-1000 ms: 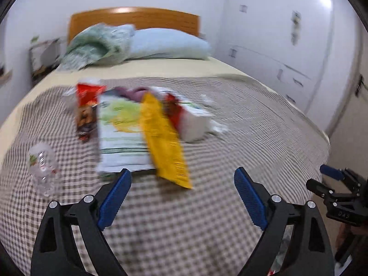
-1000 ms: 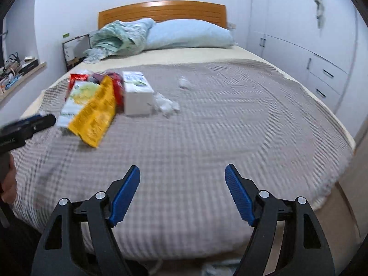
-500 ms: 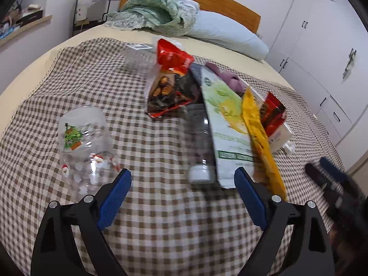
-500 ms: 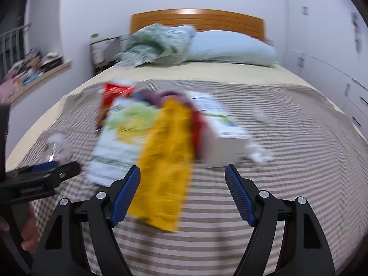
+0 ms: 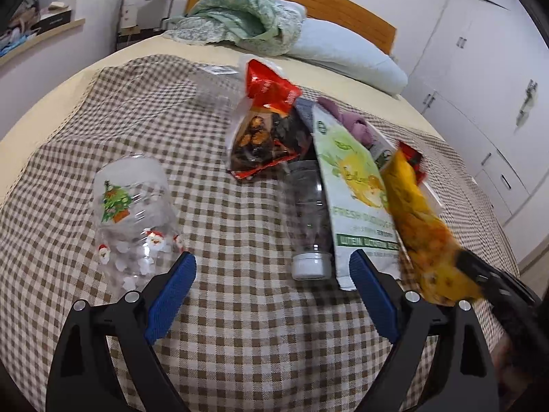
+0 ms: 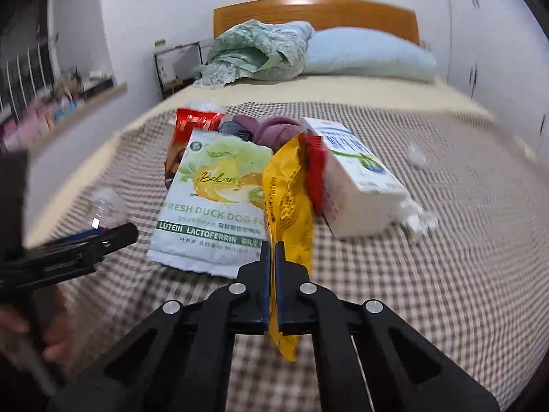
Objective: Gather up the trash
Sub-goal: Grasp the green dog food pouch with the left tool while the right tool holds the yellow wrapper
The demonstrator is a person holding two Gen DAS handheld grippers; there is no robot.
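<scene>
Where hidden leftward: fingers [image 6: 278,274] pinching yellow wrapper [image 6: 288,195]

bedspread [image 5: 240,326]: brown-and-white check
sheet [image 6: 343,92]: pale yellow
headboard [image 6: 315,12]: orange-brown wood
pillow [image 6: 367,55]: light blue
blanket [image 5: 247,24]: pale green with a faint print
yellow wrapper [image 6: 288,199]: bright yellow, fine dark print
dog food bag [image 6: 216,199]: white and light green — yellow-orange swirl, green band below
snack bag [image 5: 267,127]: red top, dark brown picture
plastic cup [image 5: 133,219]: clear — green Christmas tree, red-and-white Santas
bottle [image 5: 308,213]: clear, white cap
box [image 6: 357,178]: white, green and blue marks
cloth [image 6: 271,128]: purple
gripper pads [image 5: 170,295]: blue on black frames
</scene>
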